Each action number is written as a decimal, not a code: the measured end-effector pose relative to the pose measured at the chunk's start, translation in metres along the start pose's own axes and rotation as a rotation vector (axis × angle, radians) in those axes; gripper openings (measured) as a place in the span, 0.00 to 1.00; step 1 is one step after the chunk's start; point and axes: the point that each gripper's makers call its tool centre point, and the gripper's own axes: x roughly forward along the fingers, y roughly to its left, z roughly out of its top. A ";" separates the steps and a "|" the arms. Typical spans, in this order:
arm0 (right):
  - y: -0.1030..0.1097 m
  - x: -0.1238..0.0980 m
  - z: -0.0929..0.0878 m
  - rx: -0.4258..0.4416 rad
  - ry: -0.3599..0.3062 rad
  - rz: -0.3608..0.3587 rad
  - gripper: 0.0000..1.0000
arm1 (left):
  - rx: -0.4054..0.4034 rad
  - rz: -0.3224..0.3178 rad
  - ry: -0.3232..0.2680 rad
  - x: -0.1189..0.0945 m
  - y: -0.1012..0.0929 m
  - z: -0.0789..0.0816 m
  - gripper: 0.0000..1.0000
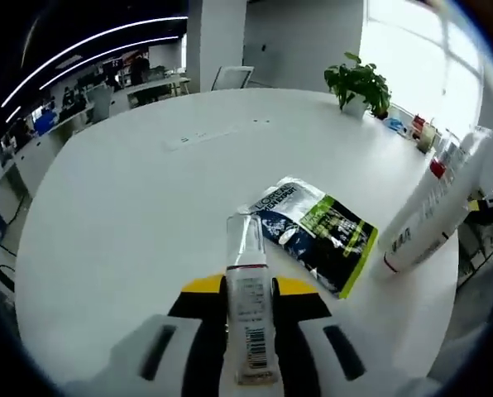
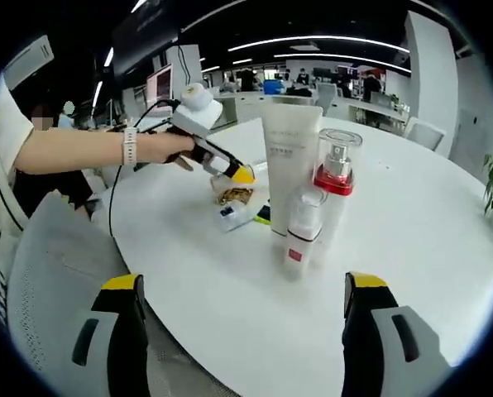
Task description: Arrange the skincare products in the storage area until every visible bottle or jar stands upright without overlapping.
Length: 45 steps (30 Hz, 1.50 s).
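Observation:
My left gripper is shut on a small clear-capped bottle with a white barcode label, which points forward above the white table. Just beyond it a black-and-green sachet pack lies flat. A white tube stands at the right edge. In the right gripper view, the tall white tube, a spray bottle with a red collar and a small white bottle stand upright, close together. My right gripper is open and empty in front of them. A hand holds the left gripper above the sachet pack.
A potted plant stands at the table's far edge, with small items beside it. A grey chair is at the near table edge, below the person's arm. Office desks lie beyond.

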 end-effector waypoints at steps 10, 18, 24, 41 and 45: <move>0.021 0.001 0.000 0.085 -0.028 0.064 0.84 | 0.012 -0.032 -0.108 -0.044 -0.017 0.007 0.14; 0.048 0.003 0.005 0.074 -0.040 0.150 0.80 | 0.007 -0.074 -0.166 -0.084 -0.044 0.003 0.14; 0.066 0.002 0.028 0.155 -0.127 0.252 0.74 | -0.002 -0.130 -0.210 -0.113 -0.066 0.001 0.14; 0.073 -0.003 0.088 0.388 -0.364 0.454 0.56 | -0.161 -0.351 -0.333 -0.163 -0.113 -0.001 0.14; 0.079 -0.006 0.102 0.422 -0.409 0.500 0.52 | -0.213 -0.433 -0.373 -0.177 -0.128 0.006 0.15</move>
